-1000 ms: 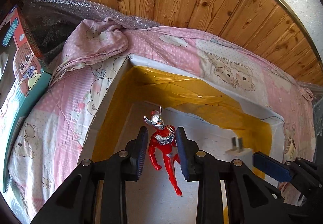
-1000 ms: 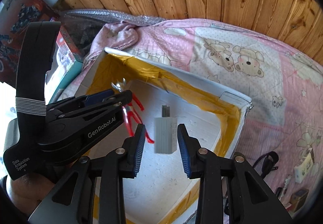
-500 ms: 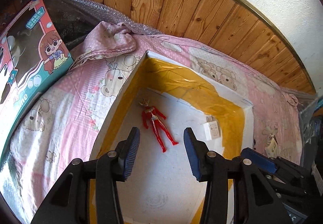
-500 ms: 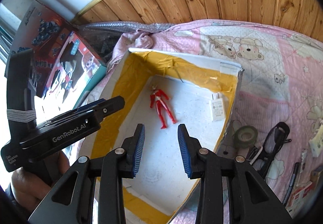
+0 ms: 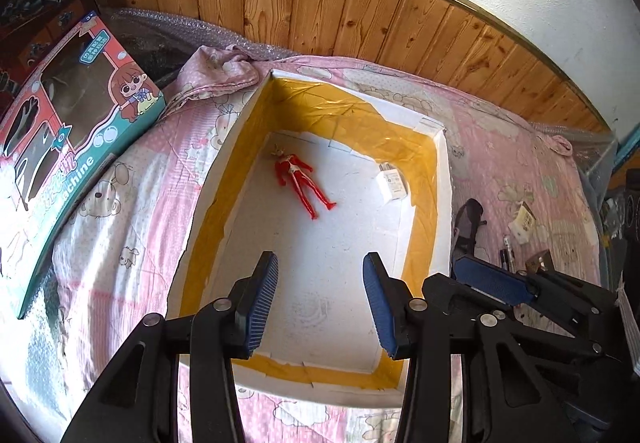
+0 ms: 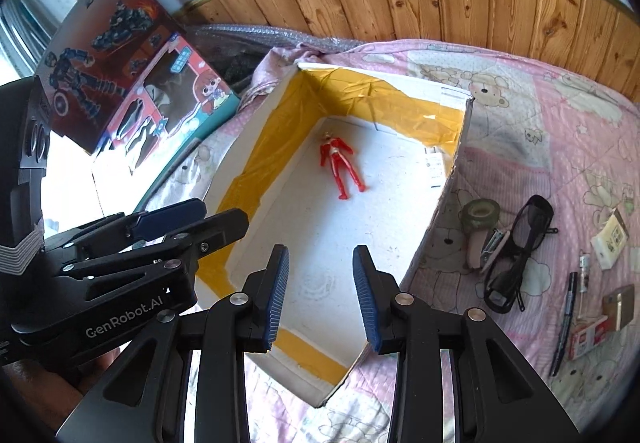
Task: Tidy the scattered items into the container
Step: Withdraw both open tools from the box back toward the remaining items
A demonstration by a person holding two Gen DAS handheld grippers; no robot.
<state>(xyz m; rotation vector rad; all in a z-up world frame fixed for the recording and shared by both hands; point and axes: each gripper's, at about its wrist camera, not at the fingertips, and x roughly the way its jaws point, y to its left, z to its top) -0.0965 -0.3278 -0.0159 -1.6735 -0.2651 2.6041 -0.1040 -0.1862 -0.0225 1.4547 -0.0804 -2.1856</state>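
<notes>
A white foam box (image 5: 224, 147) (image 6: 256, 131) lined with yellow tape lies open on the pink bed. Inside it a red toy figure (image 5: 300, 183) (image 6: 340, 165) lies flat, and a white charger (image 5: 392, 183) (image 6: 434, 167) rests by the right wall. My left gripper (image 5: 318, 305) hangs open and empty above the box's near end. Beside it my right gripper (image 6: 322, 293) is also open and empty over the same end. Right of the box lie a tape roll (image 6: 480, 213), black glasses (image 6: 520, 251), a stapler (image 6: 490, 245), a pen (image 6: 564, 323) and small cartons (image 6: 610, 241).
Toy boxes (image 5: 68, 131) (image 6: 132, 83) lean at the bed's left edge. Bubble wrap (image 6: 248, 35) and a wooden wall panel (image 5: 360, 23) stand behind the box. The pink bear-print quilt (image 5: 132, 203) surrounds the container.
Both grippers have let go, the left of the red figure and the right of the charger, and have risen and backed away; both items now lie on the box floor.
</notes>
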